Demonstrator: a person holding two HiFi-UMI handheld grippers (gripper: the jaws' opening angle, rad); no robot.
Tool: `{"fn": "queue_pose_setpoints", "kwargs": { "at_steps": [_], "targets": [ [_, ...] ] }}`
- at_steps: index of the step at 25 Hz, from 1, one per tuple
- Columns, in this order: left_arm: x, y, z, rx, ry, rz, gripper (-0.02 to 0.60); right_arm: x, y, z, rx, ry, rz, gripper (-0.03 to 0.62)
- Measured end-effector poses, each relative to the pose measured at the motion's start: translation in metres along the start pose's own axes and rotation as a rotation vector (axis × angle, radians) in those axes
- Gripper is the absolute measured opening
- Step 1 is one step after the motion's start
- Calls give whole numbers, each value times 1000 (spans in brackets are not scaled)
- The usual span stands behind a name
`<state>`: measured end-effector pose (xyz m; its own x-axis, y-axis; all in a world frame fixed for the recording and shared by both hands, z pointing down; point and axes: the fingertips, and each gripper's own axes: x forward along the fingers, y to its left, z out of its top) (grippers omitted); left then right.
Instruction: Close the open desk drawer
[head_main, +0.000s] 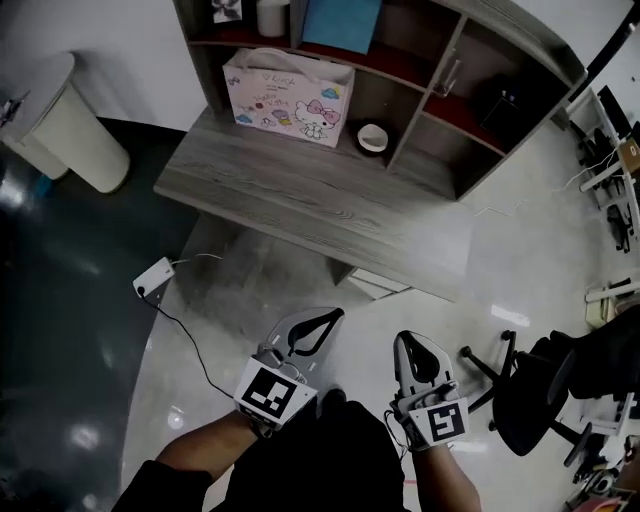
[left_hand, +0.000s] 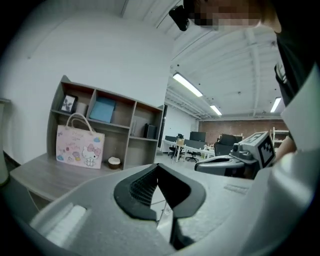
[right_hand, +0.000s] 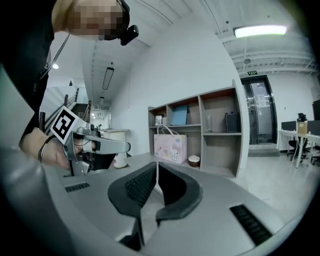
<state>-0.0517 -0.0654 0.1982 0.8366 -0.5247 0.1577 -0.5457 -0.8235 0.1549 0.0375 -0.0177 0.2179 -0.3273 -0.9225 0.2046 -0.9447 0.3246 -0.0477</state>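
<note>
The grey desk (head_main: 300, 200) stands far off; near me I hold the left gripper (head_main: 335, 316) and right gripper (head_main: 407, 342), both closed and empty.

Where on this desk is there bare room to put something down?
The grey wooden desktop is bare along its whole front, from the left corner to the right end, ahead of the pink cartoon gift bag and the small white bowl. It is crowded only at the back, where the bag and the grey shelf unit stand.
</note>
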Motion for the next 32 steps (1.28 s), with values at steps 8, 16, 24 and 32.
{"fn": "queue_pose_setpoints", "kwargs": {
  "at_steps": [8,16,24,32],
  "targets": [
    [-68,-50,52,30,-80,83,8,-78,33,51,-3,-72,71,15],
    [-123,-197,52,81,-103,102,8,-209,73,73,-1,-182,165,15],
    [-177,-301,72,100,-130,91,8,-308,110,87,26,-225,223,12],
    [-212,-325,80,116,-106,106,8,-345,128,96,46,-216,238,12]
  ]
}}
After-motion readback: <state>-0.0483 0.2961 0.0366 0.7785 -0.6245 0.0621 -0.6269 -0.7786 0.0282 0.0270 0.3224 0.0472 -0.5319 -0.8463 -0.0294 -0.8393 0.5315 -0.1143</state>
